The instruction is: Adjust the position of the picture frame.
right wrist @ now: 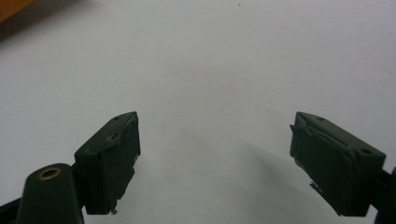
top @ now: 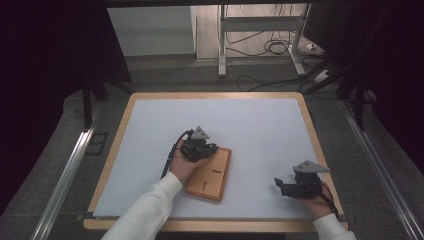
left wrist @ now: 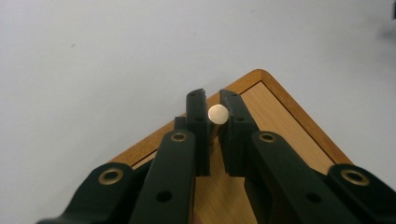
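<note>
While L gripper [left wrist: 214,100] pinches peg [left wrist: 218,113] over board's [left wrist: 285,121] 12 o'clock corner, R gripper [right wrist: 215,154] idles wide; next, I judge: carry peg clear, set down.

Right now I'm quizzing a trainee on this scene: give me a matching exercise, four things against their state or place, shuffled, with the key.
Things:
1. left gripper
2. right gripper
3. wooden board
4. pale round peg

States or places:
A. lies flat on the white mat, near its front edge
B. jaws wide apart, nothing between them
C. pinched between two black pads, its round end towards the camera
D. jaws close together over a corner of the board

Pairs: 1-D, 2-B, 3-A, 4-C
</note>
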Available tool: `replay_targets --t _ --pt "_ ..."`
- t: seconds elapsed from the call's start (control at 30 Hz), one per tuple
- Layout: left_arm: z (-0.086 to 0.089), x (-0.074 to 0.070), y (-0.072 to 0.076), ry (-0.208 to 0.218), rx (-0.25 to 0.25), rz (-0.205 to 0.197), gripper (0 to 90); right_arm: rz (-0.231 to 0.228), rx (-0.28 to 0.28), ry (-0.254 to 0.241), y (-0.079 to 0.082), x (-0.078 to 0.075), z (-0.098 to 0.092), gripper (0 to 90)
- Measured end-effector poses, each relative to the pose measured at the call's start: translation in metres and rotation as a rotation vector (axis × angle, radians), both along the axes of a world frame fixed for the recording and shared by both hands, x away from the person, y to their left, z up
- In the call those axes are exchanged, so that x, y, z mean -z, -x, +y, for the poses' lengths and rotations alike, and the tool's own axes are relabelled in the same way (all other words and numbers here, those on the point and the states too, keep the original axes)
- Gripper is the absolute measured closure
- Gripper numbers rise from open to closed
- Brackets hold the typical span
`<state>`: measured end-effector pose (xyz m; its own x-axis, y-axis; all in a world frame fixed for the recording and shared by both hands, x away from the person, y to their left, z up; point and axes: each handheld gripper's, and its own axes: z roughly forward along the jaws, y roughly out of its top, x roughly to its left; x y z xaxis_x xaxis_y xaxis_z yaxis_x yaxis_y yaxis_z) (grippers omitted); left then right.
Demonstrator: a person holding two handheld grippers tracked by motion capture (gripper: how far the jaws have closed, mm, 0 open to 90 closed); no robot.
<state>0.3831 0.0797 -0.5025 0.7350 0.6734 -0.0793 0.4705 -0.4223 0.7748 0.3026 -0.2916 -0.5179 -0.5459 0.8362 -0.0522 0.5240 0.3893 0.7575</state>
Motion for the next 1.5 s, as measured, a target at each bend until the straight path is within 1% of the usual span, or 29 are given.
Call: replay_targets --t 0.17,0.23,0.27,0.33,0.47,0.5,0.53,0.57,0.6,0.63,0.67,0.77,0.8,0.87,0.9,1.0,1.1,1.17,1.23,1.3,1.33,1.37,1.4,1.43,1.47,1.5 --pt "0.005 0.009 -0.005 -0.005 -0.024 0.032 83.4 0.003 -0.001 0.003 0.0 0.001 0.0 16.2" --pt "0.006 0.011 -0.006 -0.009 -0.026 0.035 83.4 0.003 -0.001 0.003 0.0 0.001 0.0 16.1" --pt "0.008 0.015 -0.008 -0.009 -0.033 0.05 83.4 0.003 -0.001 0.003 0.0 0.001 0.0 16.1" --pt "0.01 0.018 -0.009 0.006 -0.033 0.053 83.4 0.003 0.0 0.004 0.0 0.001 0.0 16.1" --pt "0.01 0.017 -0.008 -0.004 -0.018 0.034 82.2 0.005 0.001 0.004 -0.001 0.001 0.0 16.1" --pt "0.01 0.016 -0.006 -0.005 -0.018 0.016 78.4 0.004 0.0 0.006 0.0 0.001 0.0 16.1" --pt "0.011 0.014 -0.005 -0.019 -0.024 -0.008 73.2 0.004 -0.001 0.007 0.0 0.001 0.0 16.1" --pt "0.011 0.014 -0.005 -0.019 -0.024 -0.008 66.8 0.004 -0.001 0.007 0.0 0.001 0.0 16.1" --pt "0.013 0.011 -0.001 -0.039 -0.025 -0.031 57.9 0.003 0.0 0.004 0.0 0.001 0.0 16.1" --pt "0.015 0.009 0.002 -0.045 -0.028 -0.039 53.1 0.003 0.001 0.004 0.0 0.001 0.0 16.1" --pt "0.018 0.008 0.005 -0.047 -0.024 -0.045 50.2 0.002 0.002 0.003 0.0 0.001 -0.001 16.1" --pt "0.028 0.006 0.014 -0.052 -0.015 -0.044 39.6 0.002 0.005 0.004 0.001 0.001 -0.001 16.1" --pt "0.033 0.006 0.017 -0.05 -0.016 -0.044 37.3 0.002 0.005 0.003 0.001 0.001 -0.001 16.1" --pt "0.042 0.005 0.023 -0.03 -0.019 -0.036 34.4 0.003 0.005 0.005 0.001 0.001 0.0 16.1" --pt "0.047 0.005 0.026 -0.022 -0.024 -0.033 33.7 0.004 0.005 0.006 0.001 0.001 0.0 16.1" --pt "0.061 0.003 0.032 -0.014 -0.035 -0.022 32.0 0.004 0.006 0.009 0.0 0.001 0.001 16.1" --pt "0.073 0.0 0.039 0.001 -0.044 -0.03 32.0 0.003 0.004 0.009 0.001 0.0 0.002 16.1" --pt "0.08 0.001 0.044 0.0 -0.039 -0.028 34.6 0.0 0.003 0.01 0.002 0.0 0.002 16.1" --pt "0.085 0.002 0.05 -0.01 -0.049 -0.033 37.1 -0.001 0.004 0.011 0.002 0.0 0.001 16.1" --pt "0.09 0.004 0.055 -0.023 -0.052 -0.036 44.6 -0.002 0.005 0.008 0.002 0.0 0.001 16.2" --pt "0.09 0.004 0.055 -0.023 -0.052 -0.036 47.0 -0.002 0.005 0.008 0.002 0.0 0.001 16.2" --pt "0.092 0.006 0.061 -0.03 -0.041 -0.03 49.9 -0.002 0.003 0.007 0.002 0.0 0.001 16.1" --pt "0.092 0.006 0.063 -0.039 -0.032 -0.024 52.2 -0.002 0.002 0.009 0.002 0.0 0.001 16.1" --pt "0.092 0.006 0.063 -0.039 -0.032 -0.024 54.0 -0.002 0.002 0.009 0.002 0.0 0.001 16.1" --pt "0.092 0.007 0.067 -0.055 -0.012 -0.018 56.7 -0.001 0.001 0.011 0.002 0.0 0.001 16.1" --pt "0.092 0.007 0.067 -0.055 -0.012 -0.018 60.7 -0.001 0.001 0.011 0.002 0.0 0.001 16.1"
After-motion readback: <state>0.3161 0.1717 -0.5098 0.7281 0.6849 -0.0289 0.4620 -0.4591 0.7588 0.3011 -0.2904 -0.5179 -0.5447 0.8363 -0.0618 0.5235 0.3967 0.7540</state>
